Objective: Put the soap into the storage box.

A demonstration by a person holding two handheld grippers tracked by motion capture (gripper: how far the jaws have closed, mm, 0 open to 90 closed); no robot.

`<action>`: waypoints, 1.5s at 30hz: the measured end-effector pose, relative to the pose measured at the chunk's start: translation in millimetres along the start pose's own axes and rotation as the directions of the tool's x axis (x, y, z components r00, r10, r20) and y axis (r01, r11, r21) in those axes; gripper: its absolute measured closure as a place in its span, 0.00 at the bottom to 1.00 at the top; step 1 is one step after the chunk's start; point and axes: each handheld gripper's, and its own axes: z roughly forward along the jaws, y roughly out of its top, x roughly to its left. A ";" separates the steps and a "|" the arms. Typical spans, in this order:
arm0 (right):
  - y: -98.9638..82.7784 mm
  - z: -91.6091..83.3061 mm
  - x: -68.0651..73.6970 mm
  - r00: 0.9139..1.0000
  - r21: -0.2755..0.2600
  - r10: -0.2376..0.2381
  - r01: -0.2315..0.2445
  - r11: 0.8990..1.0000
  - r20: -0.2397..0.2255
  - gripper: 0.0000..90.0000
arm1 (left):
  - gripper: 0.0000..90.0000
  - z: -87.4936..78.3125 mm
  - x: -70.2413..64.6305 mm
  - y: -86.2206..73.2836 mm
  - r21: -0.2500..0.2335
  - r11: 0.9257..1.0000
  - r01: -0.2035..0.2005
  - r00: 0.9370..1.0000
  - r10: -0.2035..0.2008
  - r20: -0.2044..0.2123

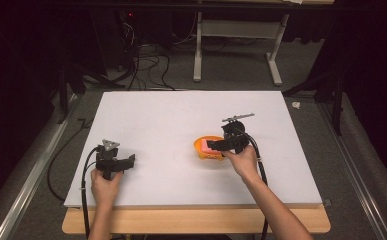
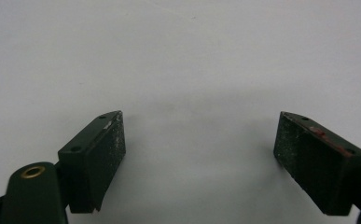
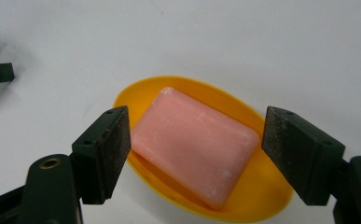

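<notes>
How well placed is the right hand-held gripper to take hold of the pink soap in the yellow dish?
Probably well: the right hand-held gripper straddles the pink soap, nothing in between.

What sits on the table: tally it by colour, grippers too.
Pink: 1, the soap
Yellow: 1, the dish under it
Black: 2, the left gripper and the right gripper
Total: 4

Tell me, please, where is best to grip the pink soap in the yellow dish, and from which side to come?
Grip the pink soap across its two long flat sides, coming from above. It lies tilted in the shallow yellow dish, so its upper part stands clear of the rim. The right gripper already straddles it.
</notes>
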 end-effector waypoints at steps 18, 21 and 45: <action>-6.8 -40.7 -24.6 0.997 -0.123 -0.042 0.050 0.991 0.063 0.29 | 0.19 0.1 0.0 0.0 0.000 1.000 0.000 1.000 0.000 0.000; -8.7 -44.4 -26.8 0.997 -0.136 -0.045 0.054 0.989 0.070 0.29 | 0.19 0.0 0.1 0.0 0.000 1.000 0.001 1.000 -0.001 0.000; -23.3 -71.0 -44.0 0.992 -0.187 -0.048 0.069 0.980 0.115 0.30 | 0.19 0.1 0.0 0.0 0.000 1.000 0.001 1.000 -0.001 0.000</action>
